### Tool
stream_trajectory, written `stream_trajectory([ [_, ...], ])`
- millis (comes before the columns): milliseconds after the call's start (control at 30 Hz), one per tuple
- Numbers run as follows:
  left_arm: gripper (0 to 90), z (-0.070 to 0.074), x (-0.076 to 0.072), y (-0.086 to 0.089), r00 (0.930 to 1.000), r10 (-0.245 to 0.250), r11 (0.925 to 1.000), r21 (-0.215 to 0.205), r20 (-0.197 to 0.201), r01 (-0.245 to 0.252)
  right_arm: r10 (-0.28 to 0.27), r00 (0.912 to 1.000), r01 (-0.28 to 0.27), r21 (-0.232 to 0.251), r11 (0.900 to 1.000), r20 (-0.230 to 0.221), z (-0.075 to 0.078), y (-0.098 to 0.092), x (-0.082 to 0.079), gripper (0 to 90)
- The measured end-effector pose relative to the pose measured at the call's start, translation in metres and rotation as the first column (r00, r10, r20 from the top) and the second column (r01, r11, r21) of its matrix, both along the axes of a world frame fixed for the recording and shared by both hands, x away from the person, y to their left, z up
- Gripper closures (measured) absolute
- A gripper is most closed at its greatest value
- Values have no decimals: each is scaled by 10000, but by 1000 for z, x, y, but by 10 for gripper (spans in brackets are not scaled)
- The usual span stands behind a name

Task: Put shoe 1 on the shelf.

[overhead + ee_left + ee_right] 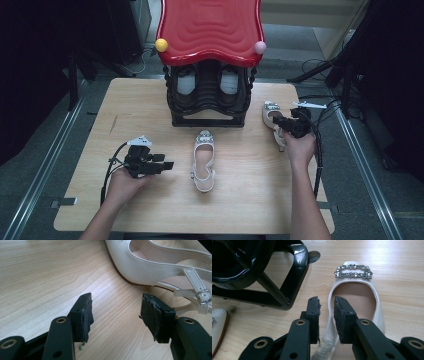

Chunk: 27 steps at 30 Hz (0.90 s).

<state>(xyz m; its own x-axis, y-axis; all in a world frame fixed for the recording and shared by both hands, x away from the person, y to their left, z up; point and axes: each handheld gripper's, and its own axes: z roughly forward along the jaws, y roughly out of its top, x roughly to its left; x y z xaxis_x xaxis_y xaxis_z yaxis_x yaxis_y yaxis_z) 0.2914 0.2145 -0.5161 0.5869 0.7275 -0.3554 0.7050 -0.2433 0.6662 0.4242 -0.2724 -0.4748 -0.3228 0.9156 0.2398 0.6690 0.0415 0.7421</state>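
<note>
A: What stands on the table (150, 95)?

B: A black shoe rack (209, 95) with a red wavy top, at the far middle of the pale wood. I'll place everything by that rack.

A: The shoes?

B: Two white slingback shoes with jewelled buckles. One shoe (204, 161) lies just in front of the rack, toe toward it. The second shoe (272, 120) lies just beside the rack's front right corner, toe pointing away from the person.

A: And the grippers?

B: The right gripper (289, 125) is over the second shoe's heel end, to the right of the rack. In the right gripper view its jaws straddle the shoe's left side wall (329, 322) with a narrow gap; the pads are not pressing it. The left gripper (159, 165) is in front of the rack and to its left, just beside the first shoe's heel strap (197, 287), jaws wide apart with only bare wood between them.
</note>
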Motion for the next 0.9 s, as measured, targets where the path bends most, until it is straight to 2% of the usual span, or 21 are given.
stream_trajectory([
  [167,429,-1,-2,3,9999,107,9999,-27,-52,-107,78,9994,-77,-45,10000,324,7,7,1,711],
  [200,430,-1,-2,3,9999,112,9999,-7,-47,-112,69,9996,-64,-153,9999,268,5,7,2,699],
  [333,430,-1,-2,3,10000,90,10000,10,-14,-90,-47,9987,18,-566,9984,-502,-11,6,9,691],
  [400,429,-1,-2,3,10000,65,10000,21,-43,-65,-19,9963,-20,-465,9989,-854,-16,5,12,720],
  [467,430,-1,-1,2,10000,68,10000,22,-54,-68,7,9975,-35,-389,9992,-709,-15,5,11,739],
  [500,429,-1,-1,2,10000,64,10000,29,-47,-64,44,9968,-71,-337,9994,-797,-16,5,12,756],
  [567,430,-1,-2,2,10000,59,10000,23,-47,-59,15,9924,-63,-379,9993,-1232,-17,5,15,788],
  [600,430,-1,-2,2,10000,48,10000,21,-39,-48,21,9918,-68,-363,9993,-1277,-18,5,15,804],
  [733,430,-1,-2,2,10000,58,10000,42,-18,-58,-85,9917,18,-525,9986,-1285,-17,6,15,870],
  [767,430,-1,-2,2,10000,68,10000,36,-26,-68,-82,9923,-2,-680,9977,-1236,-16,6,15,877],
  [900,430,-1,-1,4,10000,84,10000,12,-29,-84,-22,9938,-62,-750,9972,-1114,-15,5,15,881],
])
